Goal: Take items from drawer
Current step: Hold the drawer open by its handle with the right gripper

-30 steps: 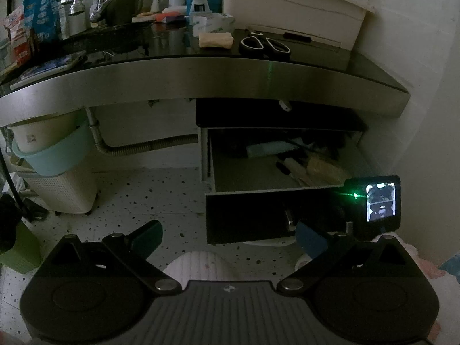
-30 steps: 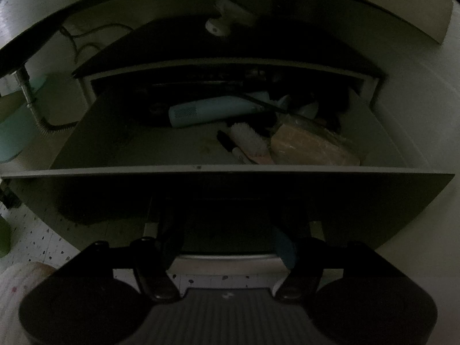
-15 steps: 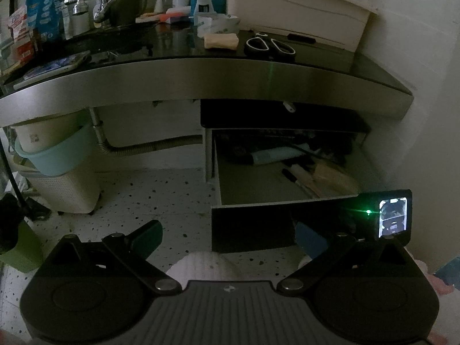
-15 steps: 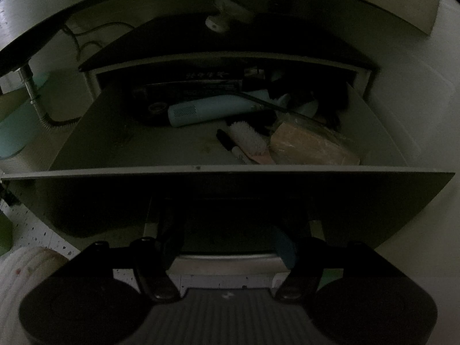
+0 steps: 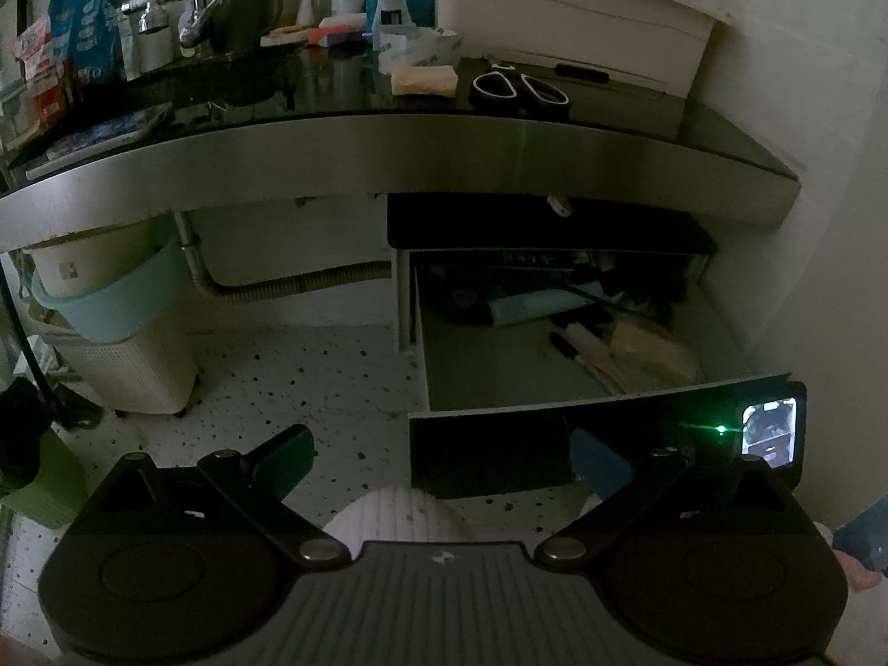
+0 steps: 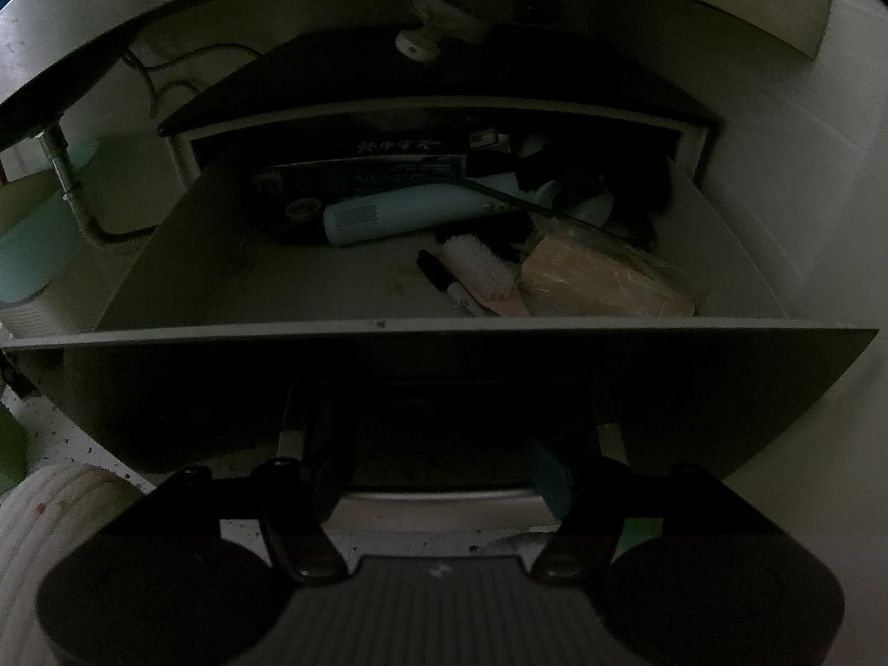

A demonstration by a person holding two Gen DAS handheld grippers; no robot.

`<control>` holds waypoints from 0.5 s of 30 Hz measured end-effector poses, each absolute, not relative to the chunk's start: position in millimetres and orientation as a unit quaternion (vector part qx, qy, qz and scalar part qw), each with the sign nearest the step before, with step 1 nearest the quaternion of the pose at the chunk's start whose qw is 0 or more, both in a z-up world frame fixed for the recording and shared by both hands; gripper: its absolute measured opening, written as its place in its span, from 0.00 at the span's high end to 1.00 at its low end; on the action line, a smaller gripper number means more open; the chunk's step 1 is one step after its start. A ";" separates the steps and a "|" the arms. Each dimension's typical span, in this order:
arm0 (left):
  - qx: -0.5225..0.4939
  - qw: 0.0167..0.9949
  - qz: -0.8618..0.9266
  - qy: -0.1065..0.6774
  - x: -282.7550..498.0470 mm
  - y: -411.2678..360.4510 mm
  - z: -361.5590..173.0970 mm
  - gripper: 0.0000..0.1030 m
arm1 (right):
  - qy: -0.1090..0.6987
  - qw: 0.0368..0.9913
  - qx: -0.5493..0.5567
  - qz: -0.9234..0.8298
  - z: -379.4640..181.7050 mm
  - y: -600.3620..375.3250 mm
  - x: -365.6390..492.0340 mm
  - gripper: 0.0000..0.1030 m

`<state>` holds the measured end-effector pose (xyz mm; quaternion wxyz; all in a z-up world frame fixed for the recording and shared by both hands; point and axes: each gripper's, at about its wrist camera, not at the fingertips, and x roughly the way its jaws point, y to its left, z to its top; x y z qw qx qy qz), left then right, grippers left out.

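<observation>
Two grippers face one pulled-out drawer point(image 6: 383, 327), which serves as the landmark for everything else. It stands open beneath the counter point(image 5: 388, 155), and its contents lie bunched toward the back and right: a pale blue tube-shaped device point(image 6: 405, 213) lies crosswise at the rear, a white brush point(image 6: 477, 266) and a black marker point(image 6: 444, 280) lie side by side in front of it, and a tan wrapped block point(image 6: 599, 283) sits against the right wall. The near-left part of the drawer floor shows bare. The right gripper point(image 6: 441, 472) is low against the drawer's dark front panel, its fingers point(image 6: 546, 480) set at the panel's lower edge, probably where a pull sits; the view is too dark to say whether the jaws pinch anything or merely rest apart there. That low pose suits holding the drawer out rather than reaching in. The left gripper point(image 5: 444, 460) hovers well back from the drawer, above the speckled floor point(image 5: 288, 383), jaws spread wide and empty, pointed toward the drawer's left front corner. Judging from this, no item is lifted yet, and the nearest pick looks like the marker or brush.
</observation>
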<state>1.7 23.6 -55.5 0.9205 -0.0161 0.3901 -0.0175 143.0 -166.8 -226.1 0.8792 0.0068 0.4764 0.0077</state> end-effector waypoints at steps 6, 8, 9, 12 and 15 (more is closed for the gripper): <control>-0.013 0.920 -0.017 0.392 2.2 21.5 -55.5 0.03 | 0.476 0.879 0.008 0.007 -226.2 -167.3 142.1 0.35; -0.013 0.919 -0.016 0.393 3.5 21.3 -55.6 0.03 | 0.476 0.879 0.008 0.008 -226.0 -167.3 141.2 0.35; -0.013 0.919 -0.015 0.393 4.2 21.3 -55.6 0.03 | 0.476 0.879 0.008 0.008 -225.8 -167.4 140.9 0.35; -0.013 0.919 -0.014 0.395 5.7 20.8 -56.5 0.03 | 0.476 0.879 0.008 0.008 -225.1 -167.1 140.3 0.35; -0.013 0.918 -0.015 0.397 7.6 19.8 -57.5 0.03 | 0.477 0.879 0.008 0.007 -224.5 -167.3 139.6 0.35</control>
